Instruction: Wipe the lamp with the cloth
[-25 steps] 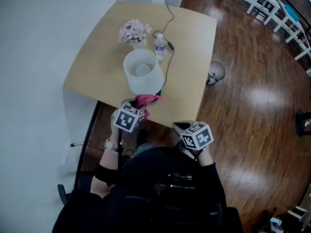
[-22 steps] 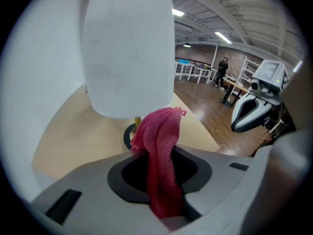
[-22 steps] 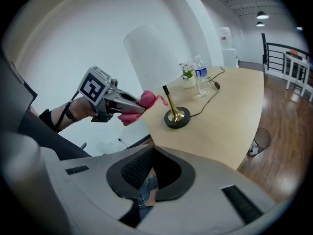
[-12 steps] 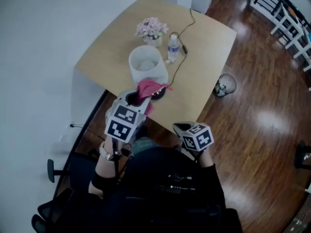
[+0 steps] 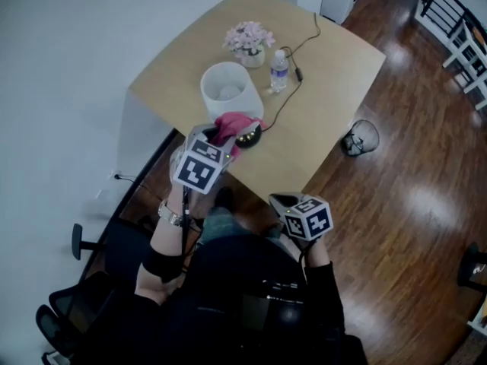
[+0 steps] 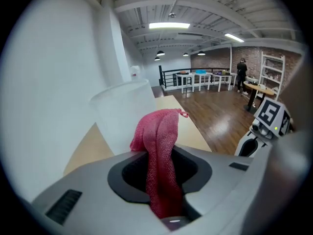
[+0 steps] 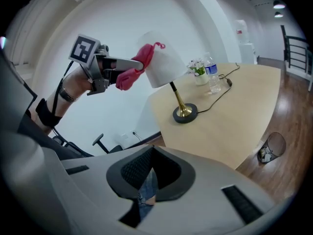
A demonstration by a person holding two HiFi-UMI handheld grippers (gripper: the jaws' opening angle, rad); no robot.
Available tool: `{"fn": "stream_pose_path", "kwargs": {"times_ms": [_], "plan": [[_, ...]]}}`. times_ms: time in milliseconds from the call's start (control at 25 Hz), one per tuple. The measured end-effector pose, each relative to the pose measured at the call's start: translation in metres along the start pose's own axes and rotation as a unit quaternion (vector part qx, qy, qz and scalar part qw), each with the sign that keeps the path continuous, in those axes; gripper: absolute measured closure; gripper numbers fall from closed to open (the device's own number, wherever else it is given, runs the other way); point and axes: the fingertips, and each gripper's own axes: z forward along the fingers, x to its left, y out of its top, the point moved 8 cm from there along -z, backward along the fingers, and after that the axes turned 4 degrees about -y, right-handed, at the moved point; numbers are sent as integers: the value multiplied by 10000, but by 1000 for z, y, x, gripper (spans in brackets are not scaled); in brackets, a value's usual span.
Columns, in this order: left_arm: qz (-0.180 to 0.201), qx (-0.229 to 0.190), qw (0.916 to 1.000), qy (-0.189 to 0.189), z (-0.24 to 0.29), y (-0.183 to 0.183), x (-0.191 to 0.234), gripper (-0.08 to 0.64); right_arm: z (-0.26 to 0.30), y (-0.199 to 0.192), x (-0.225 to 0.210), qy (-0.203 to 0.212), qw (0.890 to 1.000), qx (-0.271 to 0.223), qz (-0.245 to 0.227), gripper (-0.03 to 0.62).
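A white-shaded lamp [image 5: 227, 90] with a brass stem and a black base [image 5: 249, 136] stands near the front edge of the wooden table [image 5: 327, 112]. My left gripper [image 5: 218, 137] is shut on a pink cloth [image 5: 233, 123] and holds it up by the near side of the shade. In the left gripper view the cloth [image 6: 161, 146] hangs over the jaws in front of the shade [image 6: 124, 114]. The right gripper view shows the cloth [image 7: 143, 58] at the shade's [image 7: 165, 60] left edge; whether they touch I cannot tell. My right gripper [image 5: 281, 201] hangs low over my lap, shut and empty.
Behind the lamp stand a pot of pink flowers [image 5: 249, 38] and a water bottle [image 5: 279, 70], with the lamp's cord [image 5: 301, 54] running past them. A wire bin [image 5: 362, 137] sits on the wood floor to the right. An office chair [image 5: 72, 303] stands at my left.
My left gripper has risen with the cloth from the table's front edge up to the lamp shade. The right gripper has shifted only slightly. The head view has swung.
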Motion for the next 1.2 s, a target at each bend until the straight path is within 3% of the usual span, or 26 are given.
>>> {"fn": "stream_pose_path", "kwargs": {"times_ms": [320, 560, 720, 920, 1040, 1200], "plan": [[-488, 658, 9957, -422, 49, -53, -16, 446, 2, -18, -11, 44, 9996, 261, 71, 589], [-691, 806, 9902, -905, 75, -78, -19, 446, 6, -5, -22, -155, 9989, 347, 278, 588], [-851, 731, 9867, -1181, 90, -88, -30, 446, 9, 9, -33, -288, 9985, 459, 105, 589], [-705, 615, 9875, -1272, 79, -87, -43, 446, 8, 27, -42, -379, 9985, 385, 25, 588], [-659, 327, 9909, -1127, 56, -67, -49, 448, 15, 34, -46, -173, 9986, 491, -62, 589], [-841, -259, 9940, -650, 26, -23, -53, 448, 15, 46, -64, 141, 9958, 752, -493, 589]]}}
